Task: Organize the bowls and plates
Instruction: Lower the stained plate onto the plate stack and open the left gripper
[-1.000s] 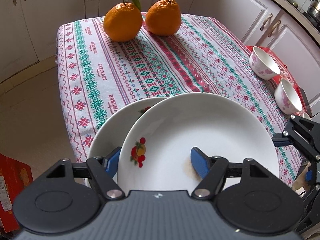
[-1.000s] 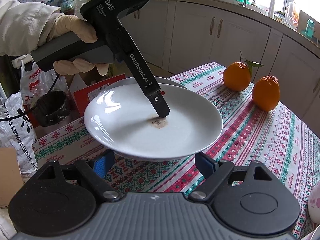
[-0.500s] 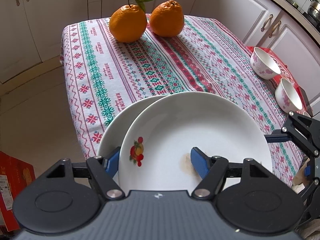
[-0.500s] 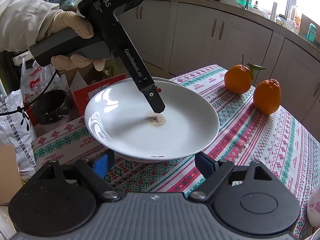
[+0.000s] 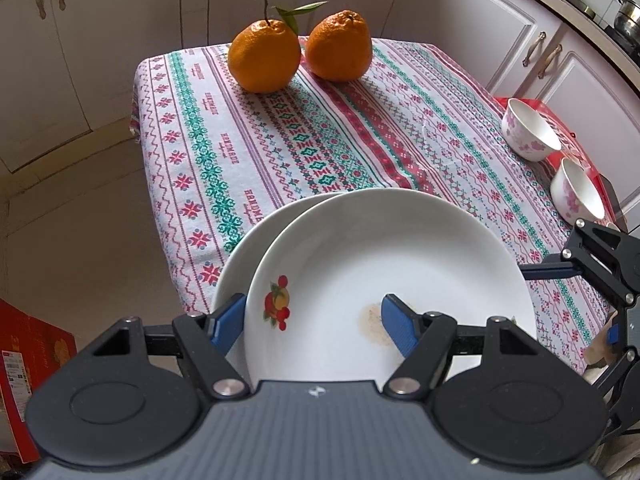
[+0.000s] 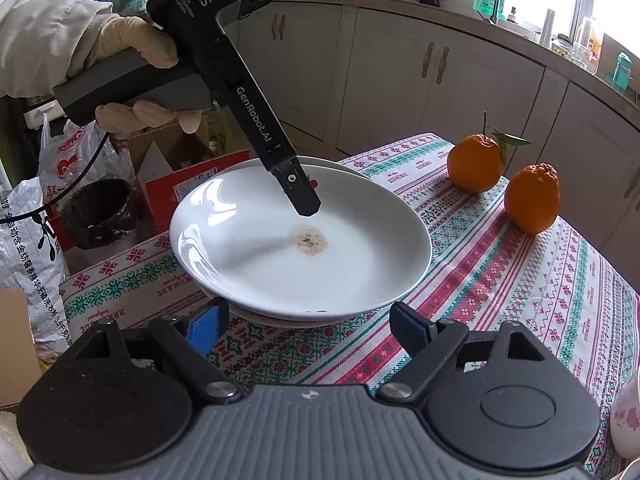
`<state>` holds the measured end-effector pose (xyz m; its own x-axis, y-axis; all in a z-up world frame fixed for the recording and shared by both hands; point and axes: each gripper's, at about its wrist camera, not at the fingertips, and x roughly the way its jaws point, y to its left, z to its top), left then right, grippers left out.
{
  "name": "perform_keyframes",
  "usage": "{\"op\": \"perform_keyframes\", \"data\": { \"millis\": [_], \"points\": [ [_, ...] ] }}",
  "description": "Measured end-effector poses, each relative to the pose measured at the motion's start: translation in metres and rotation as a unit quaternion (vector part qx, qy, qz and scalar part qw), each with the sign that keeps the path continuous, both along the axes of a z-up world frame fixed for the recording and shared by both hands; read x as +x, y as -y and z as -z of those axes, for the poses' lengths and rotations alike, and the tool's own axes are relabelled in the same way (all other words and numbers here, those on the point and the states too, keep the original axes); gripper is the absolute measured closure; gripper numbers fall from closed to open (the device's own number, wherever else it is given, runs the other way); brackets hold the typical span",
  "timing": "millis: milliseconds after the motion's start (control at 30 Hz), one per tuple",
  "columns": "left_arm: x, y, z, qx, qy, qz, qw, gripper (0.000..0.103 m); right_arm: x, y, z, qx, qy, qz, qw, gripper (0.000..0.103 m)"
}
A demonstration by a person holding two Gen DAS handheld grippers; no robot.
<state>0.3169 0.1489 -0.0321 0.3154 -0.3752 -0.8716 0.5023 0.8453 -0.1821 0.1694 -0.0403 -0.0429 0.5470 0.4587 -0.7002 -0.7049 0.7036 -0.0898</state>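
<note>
Low in the left wrist view, the left gripper [image 5: 312,316] had its jaws clamped over the near rim of the top plate [image 5: 384,280], one blue pad beneath the rim at lower left and the other lying on the plate's inside, just beside a brown stain [image 5: 374,320]. A small fruit motif [image 5: 276,304] sat on the plate's left inner wall. That plate was tilted and overlapped a second plate [image 5: 248,248] peeking out to its left, both at the near edge of the surface [image 5: 240,140], which was covered in a patterned cloth. From the right wrist view, the right gripper [image 6: 308,326] hung at the bottom of the frame with its jaws spread wide and nothing between them, the pads just short of the plates' near edge. Above it, in the middle of that frame, the top plate appeared raised on one side, the black finger [image 6: 296,188] of the left gripper reaching down into it, and a gloved hand [image 6: 132,76] with a pale sleeve gripped the handle at upper left. At the right edge of the left wrist view stood two bowls [image 5: 530,132] with pink flowers, apart from the plates. Farthest off, at the top of that frame, two oranges [image 5: 264,56] sat close together near the far end of the cloth, one with a stem and leaf. White cabinets [image 5: 500,20] lay beyond.
</note>
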Motion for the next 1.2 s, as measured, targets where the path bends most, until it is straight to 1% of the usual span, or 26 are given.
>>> {"op": "perform_keyframes", "data": {
  "millis": [533, 767, 867, 900, 967, 1000, 1100, 1200],
  "points": [
    [-0.002, -0.004, -0.005, 0.002, 0.008, -0.001, 1.0000, 0.031, 0.003, 0.001, 0.003, -0.002, -0.004, 0.008, 1.000, 0.012],
    [-0.003, -0.005, -0.009, 0.008, 0.021, -0.004, 0.9997, 0.029, -0.001, 0.009, 0.001, -0.001, -0.007, 0.017, 1.000, 0.011],
    [-0.005, -0.002, -0.009, 0.016, 0.028, -0.005, 0.9995, 0.028, -0.004, 0.015, -0.001, 0.000, -0.010, 0.026, 1.000, 0.010],
    [-0.006, -0.001, -0.009, 0.020, 0.031, -0.005, 0.9993, 0.026, -0.005, 0.017, -0.001, 0.000, -0.009, 0.029, 1.000, 0.008],
    [-0.010, 0.003, -0.009, 0.037, 0.041, -0.001, 0.9985, 0.025, -0.010, 0.023, -0.004, -0.001, -0.005, 0.035, 0.999, 0.006],
    [-0.012, 0.005, -0.009, 0.043, 0.045, -0.002, 0.9980, 0.023, -0.012, 0.026, -0.005, -0.002, -0.004, 0.036, 0.999, 0.006],
    [-0.014, 0.006, -0.009, 0.057, 0.053, -0.014, 0.9969, 0.022, -0.018, 0.036, -0.008, -0.005, 0.004, 0.044, 0.999, 0.005],
    [-0.017, 0.004, -0.011, 0.058, 0.057, -0.025, 0.9963, 0.022, -0.025, 0.048, -0.013, -0.001, 0.009, 0.055, 0.998, 0.003]
  ]
}}
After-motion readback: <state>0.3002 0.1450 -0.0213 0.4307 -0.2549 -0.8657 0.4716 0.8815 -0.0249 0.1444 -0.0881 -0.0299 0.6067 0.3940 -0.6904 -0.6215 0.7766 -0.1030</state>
